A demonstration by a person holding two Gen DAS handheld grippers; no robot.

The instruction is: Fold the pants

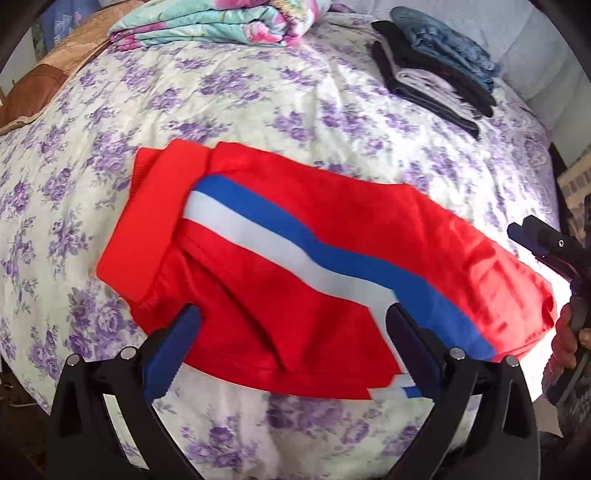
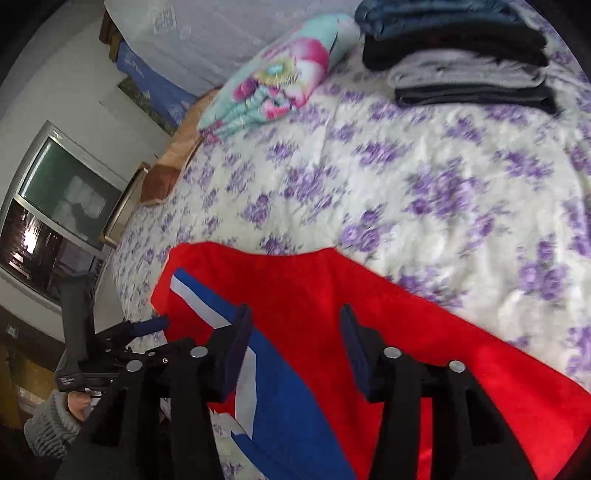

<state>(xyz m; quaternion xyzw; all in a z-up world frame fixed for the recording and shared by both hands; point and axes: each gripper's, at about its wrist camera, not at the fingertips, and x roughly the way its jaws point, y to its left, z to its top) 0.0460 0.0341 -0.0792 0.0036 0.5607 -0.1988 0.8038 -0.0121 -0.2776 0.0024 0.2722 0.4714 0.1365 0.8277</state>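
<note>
Red pants (image 1: 295,266) with a blue and white side stripe lie folded on the floral bedspread (image 1: 258,103), waistband at the left. My left gripper (image 1: 291,328) hovers over their near edge, jaws wide apart, nothing pinched. The right gripper (image 1: 524,236) shows at the right edge beside the pants, held by a hand (image 1: 565,339). In the right wrist view the right gripper (image 2: 295,332) stands open above the red pants (image 2: 388,314), the cloth lying flat beneath and not gripped. The left gripper (image 2: 147,326) appears at the left there, held by a hand in a grey sleeve (image 2: 51,424).
A stack of folded dark and grey clothes (image 1: 436,74) (image 2: 461,55) sits at the bed's far right. A folded flowery quilt (image 1: 214,22) (image 2: 280,74) lies at the far side, a brown pillow (image 1: 37,85) beside it. A window (image 2: 62,206) stands past the bed's left edge.
</note>
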